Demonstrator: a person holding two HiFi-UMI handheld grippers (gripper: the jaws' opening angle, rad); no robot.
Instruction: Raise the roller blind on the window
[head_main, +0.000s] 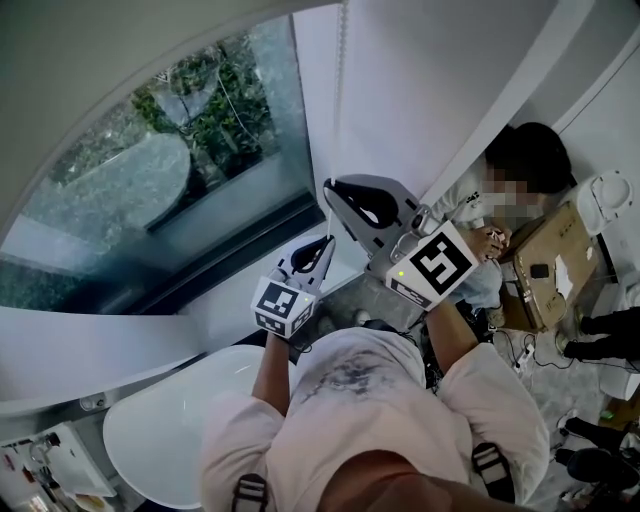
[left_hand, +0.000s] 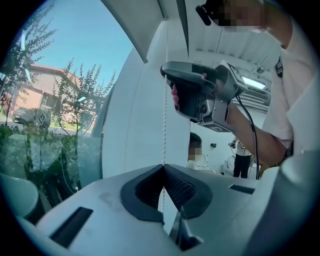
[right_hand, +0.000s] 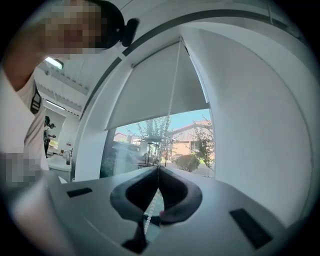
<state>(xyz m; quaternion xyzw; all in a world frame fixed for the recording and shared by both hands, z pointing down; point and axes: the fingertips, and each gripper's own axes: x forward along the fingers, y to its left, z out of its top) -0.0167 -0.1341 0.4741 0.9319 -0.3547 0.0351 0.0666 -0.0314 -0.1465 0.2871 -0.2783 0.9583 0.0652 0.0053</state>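
Note:
The white roller blind (right_hand: 155, 95) covers the upper part of the window, with trees and a house showing below its hem. Its bead chain (right_hand: 172, 95) hangs along the right side of the window. My right gripper (right_hand: 158, 168) is shut on the chain, which runs down between the dark pads. Lower on the same chain (left_hand: 164, 125), my left gripper (left_hand: 163, 166) is also shut on it. In the left gripper view the right gripper (left_hand: 165, 71) sits higher up the chain. In the head view the right gripper (head_main: 334, 190) is just above the left gripper (head_main: 326, 246), both close to the window frame.
The window glass (head_main: 150, 180) is to the left and a white wall (head_main: 420, 90) to the right of the chain. A person (head_main: 520, 160) sits at the right beside a cardboard box (head_main: 550, 265). A white rounded surface (head_main: 160, 420) lies below left.

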